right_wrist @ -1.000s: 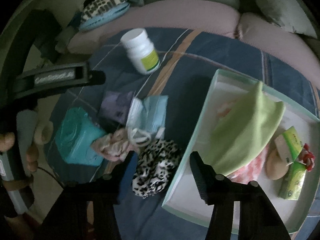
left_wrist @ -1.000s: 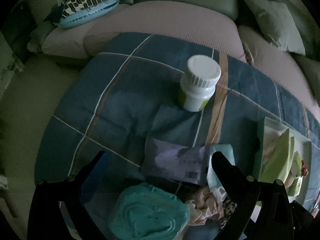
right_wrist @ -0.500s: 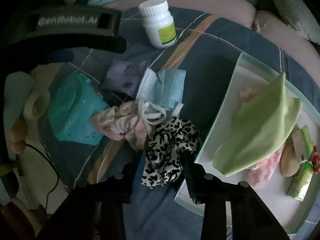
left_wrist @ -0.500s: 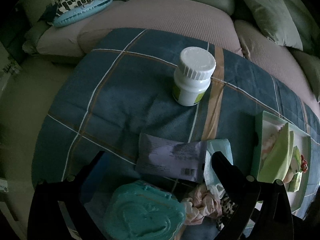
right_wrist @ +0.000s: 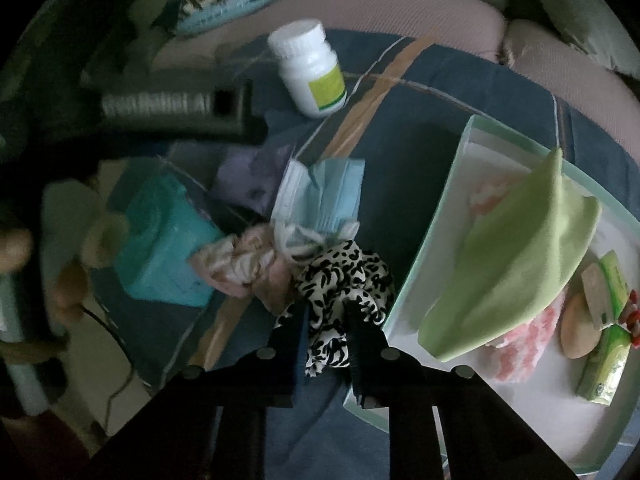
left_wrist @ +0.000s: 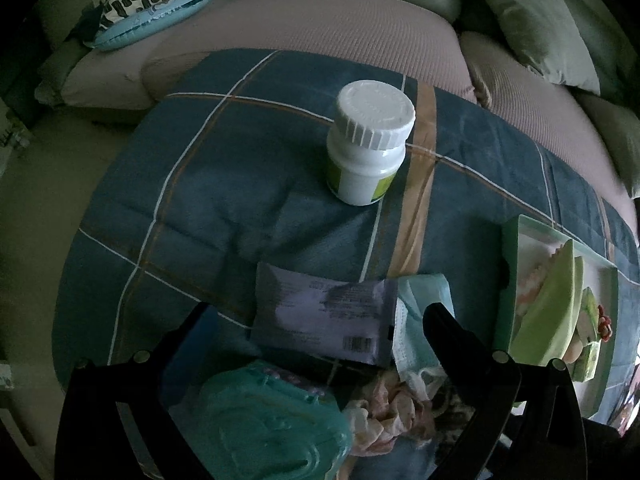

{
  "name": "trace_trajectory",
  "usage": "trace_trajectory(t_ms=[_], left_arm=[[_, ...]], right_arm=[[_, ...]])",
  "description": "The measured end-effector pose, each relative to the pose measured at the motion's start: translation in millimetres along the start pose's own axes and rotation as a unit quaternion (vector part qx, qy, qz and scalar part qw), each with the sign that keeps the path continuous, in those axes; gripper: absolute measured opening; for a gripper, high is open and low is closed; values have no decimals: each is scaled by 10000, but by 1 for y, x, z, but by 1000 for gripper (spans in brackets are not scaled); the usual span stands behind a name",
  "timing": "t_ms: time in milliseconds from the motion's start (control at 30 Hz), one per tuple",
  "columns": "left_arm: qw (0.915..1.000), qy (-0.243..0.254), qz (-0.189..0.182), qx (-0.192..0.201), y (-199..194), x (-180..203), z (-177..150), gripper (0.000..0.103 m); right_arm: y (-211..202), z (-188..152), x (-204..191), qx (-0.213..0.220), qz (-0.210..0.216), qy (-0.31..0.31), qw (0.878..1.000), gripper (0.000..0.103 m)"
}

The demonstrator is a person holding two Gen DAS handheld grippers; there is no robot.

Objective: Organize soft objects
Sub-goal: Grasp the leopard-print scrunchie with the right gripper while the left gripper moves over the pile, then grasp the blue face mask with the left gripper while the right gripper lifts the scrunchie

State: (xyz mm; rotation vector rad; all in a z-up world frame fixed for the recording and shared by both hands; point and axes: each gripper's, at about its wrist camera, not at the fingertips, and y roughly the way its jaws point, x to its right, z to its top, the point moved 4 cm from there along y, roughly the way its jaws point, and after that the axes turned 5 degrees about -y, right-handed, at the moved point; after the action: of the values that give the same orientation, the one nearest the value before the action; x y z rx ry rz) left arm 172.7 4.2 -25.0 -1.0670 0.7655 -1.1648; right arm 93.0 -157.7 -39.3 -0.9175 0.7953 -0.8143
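Leopard-print scrunchie (right_wrist: 344,284) lies on the blue plaid surface (right_wrist: 400,152) beside the tray (right_wrist: 424,248), pinched by the nearly closed right gripper (right_wrist: 326,320). Pink scrunchie (right_wrist: 244,264) and face mask (right_wrist: 324,196) crowd it. Left gripper (left_wrist: 312,320) hovers wide open, empty.

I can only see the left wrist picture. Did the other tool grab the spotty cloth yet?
Observer: Yes, the right tool is shut on the leopard scrunchie.
Operator: What is in the tray?
Observer: A green cloth lies across the tray, over something pink and fluffy.
Operator: Anything else in there?
Observer: Two green tissue packs, at its right end.
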Motion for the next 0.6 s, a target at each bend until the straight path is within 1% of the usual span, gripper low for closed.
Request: trace_trajectory(t_ms=[167,300,467,600], left_arm=[[10000,-35,-19,36,-1,2,2,102],[9999,38,-121,97,-5,11,3,102],[9993,217,-289,122,-7,30,2,102],[9984,380,-409,43,-4,48,-1,101]], right_arm=[[-22,5,13,339,154,217,9991,19],[-39,9,23,606,154,408,9972,19],[-64,13,46,1005,98,753,9920,19],[-85,9,73,1302,-98,1094,9854,19]])
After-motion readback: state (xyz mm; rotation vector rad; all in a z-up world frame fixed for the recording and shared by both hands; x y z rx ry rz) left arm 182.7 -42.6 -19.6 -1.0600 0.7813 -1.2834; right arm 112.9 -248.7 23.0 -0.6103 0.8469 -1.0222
